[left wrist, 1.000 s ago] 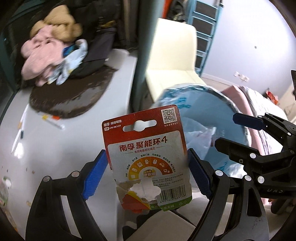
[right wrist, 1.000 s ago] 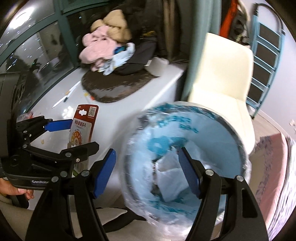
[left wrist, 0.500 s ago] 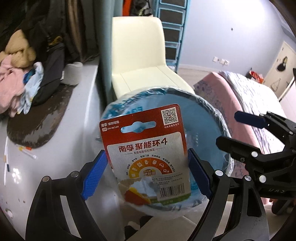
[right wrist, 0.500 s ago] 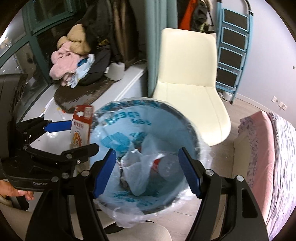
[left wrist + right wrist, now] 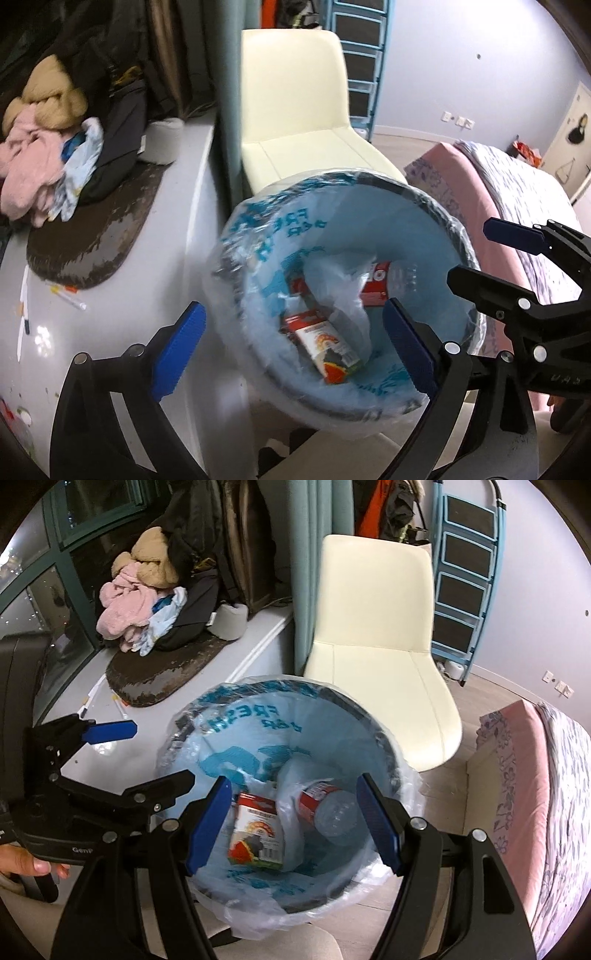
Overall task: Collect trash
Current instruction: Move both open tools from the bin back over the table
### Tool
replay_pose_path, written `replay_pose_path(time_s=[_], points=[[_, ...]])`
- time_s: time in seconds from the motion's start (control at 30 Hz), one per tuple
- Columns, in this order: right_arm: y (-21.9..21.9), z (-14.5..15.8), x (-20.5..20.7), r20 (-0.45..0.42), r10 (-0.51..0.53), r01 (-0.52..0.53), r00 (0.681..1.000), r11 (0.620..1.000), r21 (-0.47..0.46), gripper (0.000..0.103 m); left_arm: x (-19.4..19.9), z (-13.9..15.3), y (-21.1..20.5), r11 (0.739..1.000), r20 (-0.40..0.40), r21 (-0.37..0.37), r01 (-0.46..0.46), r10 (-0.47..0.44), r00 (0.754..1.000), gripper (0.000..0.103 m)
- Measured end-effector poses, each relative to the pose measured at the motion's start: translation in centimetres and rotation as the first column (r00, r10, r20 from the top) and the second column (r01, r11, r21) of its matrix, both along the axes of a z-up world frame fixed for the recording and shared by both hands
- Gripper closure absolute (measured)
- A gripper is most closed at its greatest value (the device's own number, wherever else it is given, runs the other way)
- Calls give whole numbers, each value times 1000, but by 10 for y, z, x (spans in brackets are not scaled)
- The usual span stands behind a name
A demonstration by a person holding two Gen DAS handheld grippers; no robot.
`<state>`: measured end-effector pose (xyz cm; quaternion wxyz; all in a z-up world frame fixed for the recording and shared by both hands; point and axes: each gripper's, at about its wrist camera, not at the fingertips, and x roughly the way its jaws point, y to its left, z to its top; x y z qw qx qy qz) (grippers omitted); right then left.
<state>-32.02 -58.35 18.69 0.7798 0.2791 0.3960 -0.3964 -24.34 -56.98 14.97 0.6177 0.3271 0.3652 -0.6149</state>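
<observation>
A bin with a blue liner (image 5: 258,221) (image 5: 258,716) stands below both grippers. Inside it lie a red-and-white battery card (image 5: 321,339) (image 5: 256,830), a crushed clear bottle with a red label (image 5: 332,812) and a white plastic bag (image 5: 343,291). My left gripper (image 5: 291,306) (image 5: 155,751) hovers over the bin's left side. Its jaws are opening and nothing is between them. My right gripper (image 5: 293,781) (image 5: 476,254) hangs open over the bin's mouth, holding nothing.
A cream chair (image 5: 376,627) stands just behind the bin. To the left, a white ledge (image 5: 129,314) carries a brown mat (image 5: 92,236), a pile of clothes (image 5: 37,158) and pens (image 5: 70,299). A pink bed (image 5: 535,775) lies at the right. A hand (image 5: 29,860) holds the left gripper.
The battery card has left my left gripper and now lies in the bin. The left jaws stand wider. Both grippers swung from the ledge to over the bin.
</observation>
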Motion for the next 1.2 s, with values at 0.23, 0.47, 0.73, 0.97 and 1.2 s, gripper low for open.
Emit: replay_pose_path(time_s=[0.23, 0.47, 0.73, 0.97, 1.2], points=[[9, 3, 42, 35, 116, -115, 993, 993, -6, 36, 48, 7, 35, 988, -59, 9, -154, 154, 986, 9], [26, 9, 100, 53, 267, -267, 962, 964, -15, 36, 105, 23, 90, 939, -111, -18, -343, 339, 934, 6], [61, 13, 176, 64, 469, -469, 881, 883, -13, 36, 171, 10, 171, 836, -295, 95, -540, 542, 787, 6], [113, 13, 233, 65, 626, -627, 777, 779, -9, 36, 212, 6, 262, 699, -467, 78, -710, 655, 594, 6], [172, 14, 283, 76, 743, -745, 665, 667, -12, 36, 232, 1, 338, 590, -471, 102, -801, 738, 484, 6]])
